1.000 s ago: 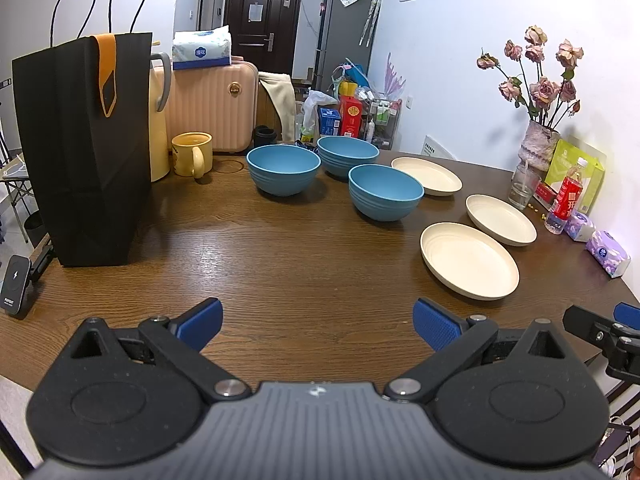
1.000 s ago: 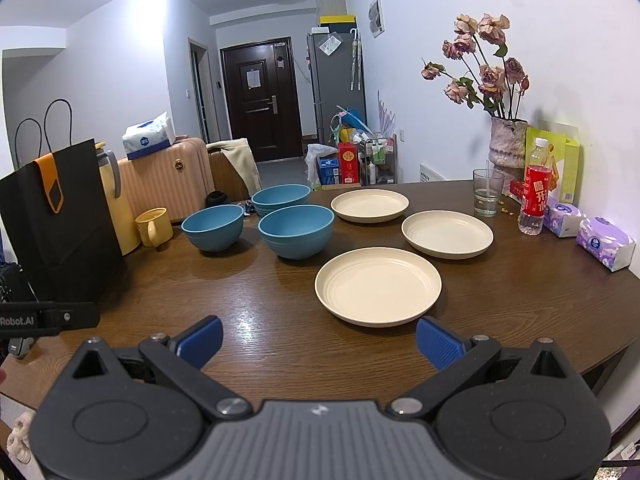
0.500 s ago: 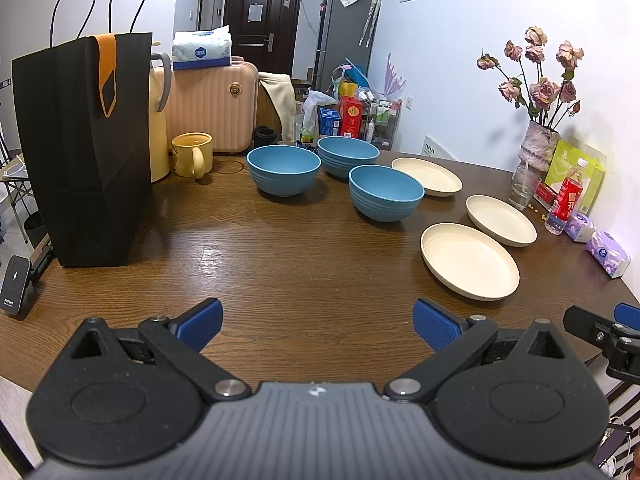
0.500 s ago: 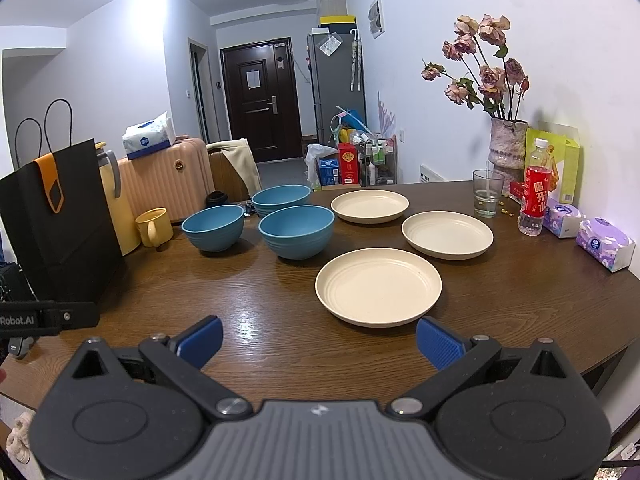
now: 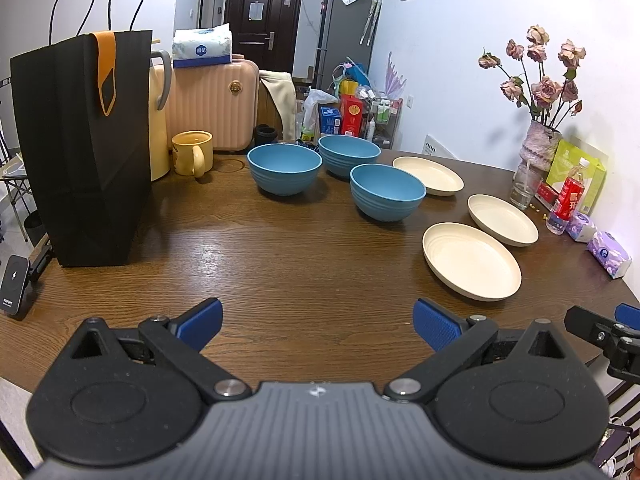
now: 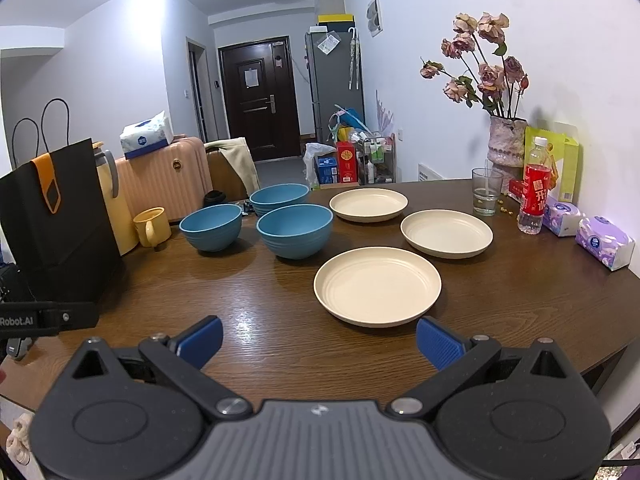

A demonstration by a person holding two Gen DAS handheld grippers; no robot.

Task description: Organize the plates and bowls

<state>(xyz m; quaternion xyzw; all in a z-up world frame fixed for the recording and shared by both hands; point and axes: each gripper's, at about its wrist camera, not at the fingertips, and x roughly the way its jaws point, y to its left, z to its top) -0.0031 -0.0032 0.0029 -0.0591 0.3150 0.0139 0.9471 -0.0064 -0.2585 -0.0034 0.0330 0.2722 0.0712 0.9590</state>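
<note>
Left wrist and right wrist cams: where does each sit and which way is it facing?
Left wrist: low at the near edge of the table, facing across it to the blue bowls and black bag; its own open left gripper fills the bottom, and the other gripper's tip pokes in at right.
Right wrist: further right, facing the same way, with the nearest cream plate just ahead; open right gripper below.
Shared: three bowls, three plates, the vase, the door.
</note>
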